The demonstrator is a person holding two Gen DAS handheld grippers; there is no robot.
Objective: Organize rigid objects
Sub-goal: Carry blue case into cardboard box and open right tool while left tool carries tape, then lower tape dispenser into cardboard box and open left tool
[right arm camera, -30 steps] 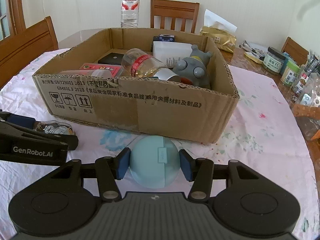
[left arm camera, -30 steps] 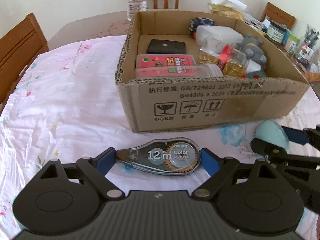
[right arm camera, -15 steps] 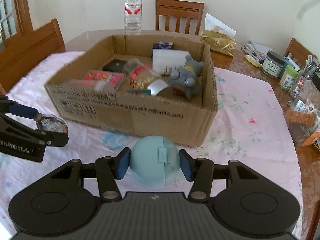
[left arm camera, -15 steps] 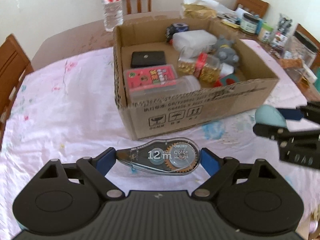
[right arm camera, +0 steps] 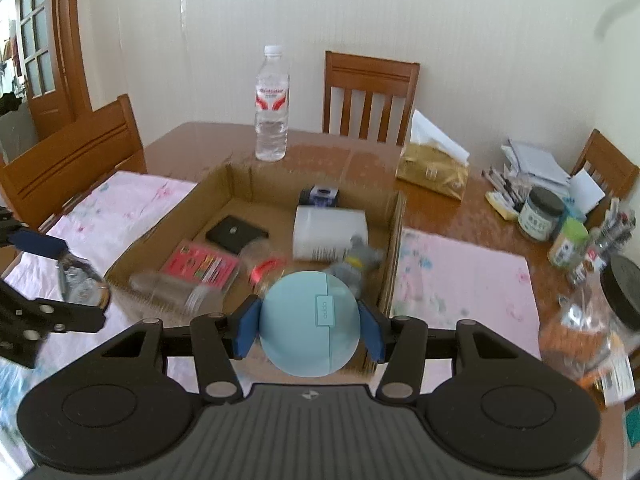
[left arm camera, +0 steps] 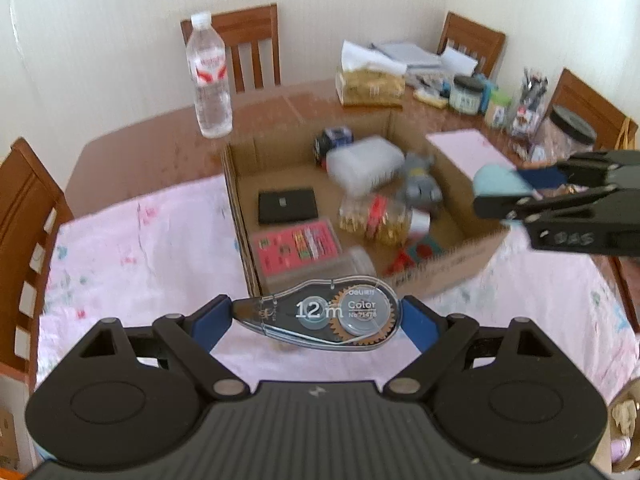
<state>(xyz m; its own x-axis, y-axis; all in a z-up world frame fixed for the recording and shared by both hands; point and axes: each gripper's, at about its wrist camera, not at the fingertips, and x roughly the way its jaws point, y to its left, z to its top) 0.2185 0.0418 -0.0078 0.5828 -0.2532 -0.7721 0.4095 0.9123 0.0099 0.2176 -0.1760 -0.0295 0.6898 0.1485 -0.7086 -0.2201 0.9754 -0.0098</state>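
Both grippers are up over the table point(left arm camera: 132, 152) with something clamped in each. The left gripper point(left arm camera: 316, 316) has its blue-padded jaws pressed on the two ends of a correction tape dispenser point(left arm camera: 320, 316): clear smoky plastic, teardrop-shaped, one toothed gear visible inside, held above the near wall of the cardboard box point(left arm camera: 240, 208). The right gripper point(right arm camera: 308, 328) has its jaws drawn in tight on a pale blue case point(right arm camera: 308, 324), smooth, matte and rounded like an egg, with one seam down its front; it hangs over the box's near right corner. The box is corrugated, open-topped, sitting on a pink flowered cloth point(left arm camera: 132, 248). Inside I count one flat black square, one red packet, one white plastic tub and one grey toy figure; the rest is too blurred. Behind stands one clear ribbed water bottle point(right arm camera: 272, 104).
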